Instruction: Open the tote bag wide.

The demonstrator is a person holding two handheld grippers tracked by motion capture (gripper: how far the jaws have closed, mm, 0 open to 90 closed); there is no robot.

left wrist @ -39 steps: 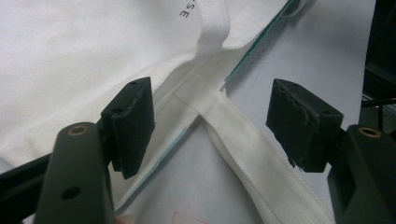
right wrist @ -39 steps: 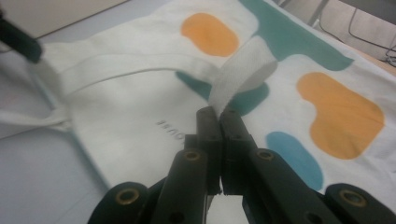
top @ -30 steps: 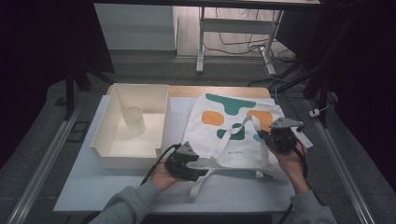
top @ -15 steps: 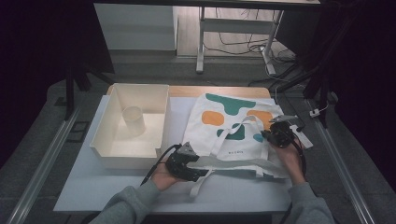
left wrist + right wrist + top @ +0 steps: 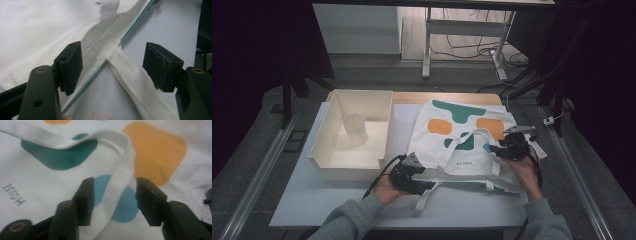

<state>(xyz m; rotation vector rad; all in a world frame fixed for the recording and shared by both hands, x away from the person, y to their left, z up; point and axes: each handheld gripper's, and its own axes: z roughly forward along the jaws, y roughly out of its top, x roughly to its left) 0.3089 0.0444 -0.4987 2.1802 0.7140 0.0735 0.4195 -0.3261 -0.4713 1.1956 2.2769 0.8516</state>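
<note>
A white tote bag (image 5: pixel 439 150) with teal, orange and blue patches lies flat on the table's right half. My left gripper (image 5: pixel 428 183) rests at the bag's near left corner. In the left gripper view the left gripper (image 5: pixel 112 67) stands open, and a bag strap (image 5: pixel 130 77) passes between the pads without touching them. My right gripper (image 5: pixel 496 148) sits low on the bag's right side. Its jaws have just been opening, and in the right gripper view the right gripper (image 5: pixel 115 195) is open astride the loose handle (image 5: pixel 117 185) over a blue patch (image 5: pixel 125 207).
A cream open box (image 5: pixel 324 150) stands at the left of the white table (image 5: pixel 362 200), with a pale cup (image 5: pixel 354 129) upright inside it. A desk frame and cables sit on the floor beyond the table's far edge.
The right gripper has sunk a little toward the bag and its jaws have come apart, leaving the handle loose between them. The left gripper has kept still.
</note>
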